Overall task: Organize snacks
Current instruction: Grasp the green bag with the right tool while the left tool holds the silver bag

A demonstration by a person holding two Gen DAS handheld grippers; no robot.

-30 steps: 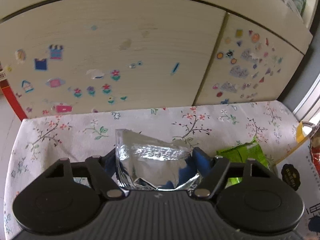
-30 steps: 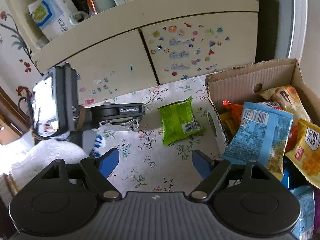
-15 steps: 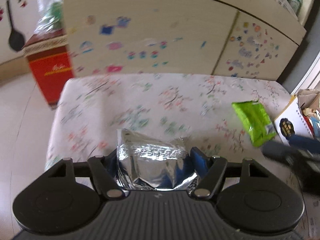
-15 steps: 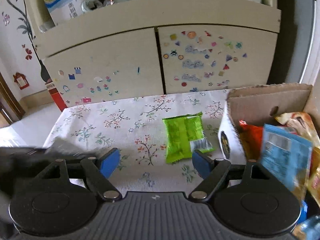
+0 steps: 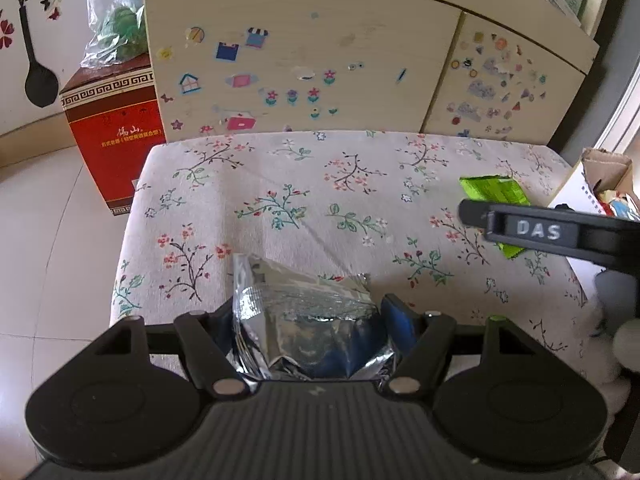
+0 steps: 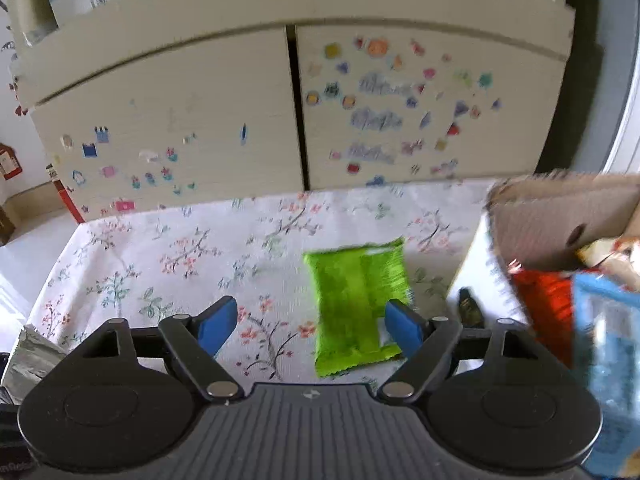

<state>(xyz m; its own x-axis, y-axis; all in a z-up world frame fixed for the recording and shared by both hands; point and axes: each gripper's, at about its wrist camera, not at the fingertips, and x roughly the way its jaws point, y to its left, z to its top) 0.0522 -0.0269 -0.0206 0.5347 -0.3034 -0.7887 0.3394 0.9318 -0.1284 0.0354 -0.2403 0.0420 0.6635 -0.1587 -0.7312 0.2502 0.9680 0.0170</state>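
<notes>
My left gripper [image 5: 308, 320] is shut on a crinkled silver foil snack bag [image 5: 304, 320], held over the near part of the floral tablecloth [image 5: 280, 184]. A green snack packet [image 6: 352, 292] lies flat on the cloth to the right. My right gripper [image 6: 312, 324] hangs just above it with its jaws opening. The packet shows between the blue pads, close to the right one, and neither pad presses on it. In the left wrist view the right gripper [image 5: 540, 232] crosses in front of the green packet [image 5: 492, 190]. The silver bag [image 6: 32, 356] shows at the right wrist view's lower left.
An open cardboard box [image 6: 560, 216] at the table's right end holds a red bag [image 6: 548, 304], a blue bag [image 6: 608, 340] and others. A sticker-covered cabinet [image 5: 304, 52] stands behind the table. A red carton [image 5: 116, 132] stands on the floor past the left edge.
The left gripper drew back from the cabinet with the silver bag, so the table's left edge and the red carton came into view. The right gripper swung from the box down over the green packet.
</notes>
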